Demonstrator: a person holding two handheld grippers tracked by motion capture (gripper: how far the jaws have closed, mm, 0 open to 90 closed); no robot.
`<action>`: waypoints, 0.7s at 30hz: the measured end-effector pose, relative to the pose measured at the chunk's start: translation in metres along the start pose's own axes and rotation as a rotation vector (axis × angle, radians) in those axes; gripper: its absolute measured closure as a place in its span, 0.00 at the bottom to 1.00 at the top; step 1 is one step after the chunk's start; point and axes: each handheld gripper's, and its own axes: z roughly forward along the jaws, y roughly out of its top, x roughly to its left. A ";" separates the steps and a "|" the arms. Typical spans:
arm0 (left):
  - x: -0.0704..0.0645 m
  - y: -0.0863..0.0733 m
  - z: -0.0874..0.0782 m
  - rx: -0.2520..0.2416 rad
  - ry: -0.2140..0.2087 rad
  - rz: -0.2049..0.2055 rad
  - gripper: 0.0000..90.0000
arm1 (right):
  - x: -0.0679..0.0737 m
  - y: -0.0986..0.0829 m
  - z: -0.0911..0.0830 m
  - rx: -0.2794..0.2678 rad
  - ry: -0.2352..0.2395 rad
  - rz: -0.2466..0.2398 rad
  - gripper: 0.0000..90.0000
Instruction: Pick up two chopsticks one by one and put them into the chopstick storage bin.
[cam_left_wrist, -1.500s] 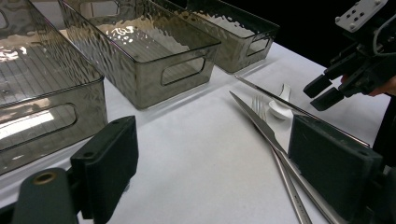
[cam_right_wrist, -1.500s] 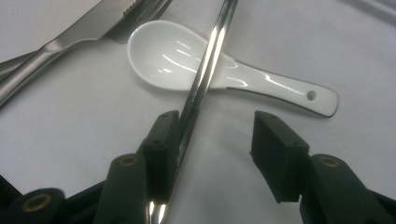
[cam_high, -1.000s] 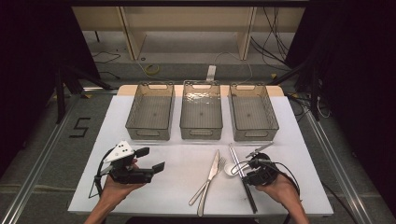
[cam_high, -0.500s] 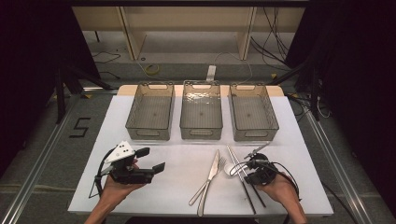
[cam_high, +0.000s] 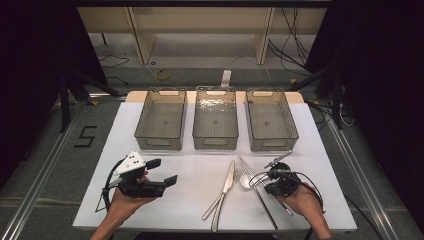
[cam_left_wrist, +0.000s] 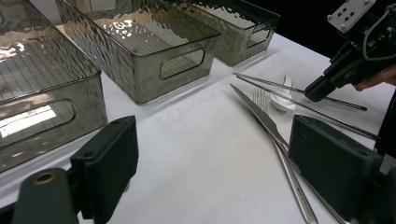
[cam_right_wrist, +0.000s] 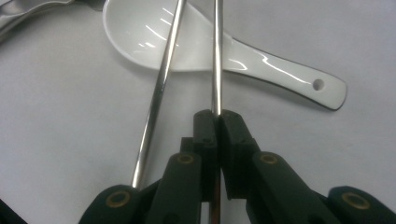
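1. High view: your right gripper (cam_high: 270, 176) sits on the chopsticks (cam_high: 256, 176) beside the spoon (cam_high: 245, 182); lift straight up.
2. Left gripper view: left gripper (cam_left_wrist: 210, 172) spread, holding nothing; keep it clear of the knife (cam_left_wrist: 266, 122) ahead.
3. Right gripper view: jaws pinch one chopstick (cam_right_wrist: 215, 56); its twin (cam_right_wrist: 161, 84) lies loose, just left. Re-grip both.

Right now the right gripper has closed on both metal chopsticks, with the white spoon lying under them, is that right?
Not quite. The right gripper is shut on just one chopstick; the other chopstick lies free beside its jaws, as the right gripper view shows. The rest holds: the white spoon lies under both.
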 end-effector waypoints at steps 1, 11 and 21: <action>0.000 0.000 0.000 0.000 0.000 0.000 0.17 | 0.000 0.000 0.000 0.000 0.000 0.000 0.96; -0.001 0.000 0.001 0.003 -0.003 0.003 0.17 | -0.007 0.000 -0.010 -0.030 -0.020 -0.021 0.96; -0.003 0.004 0.009 0.045 -0.045 0.014 0.17 | 0.015 0.010 -0.024 -0.058 0.021 -0.142 0.96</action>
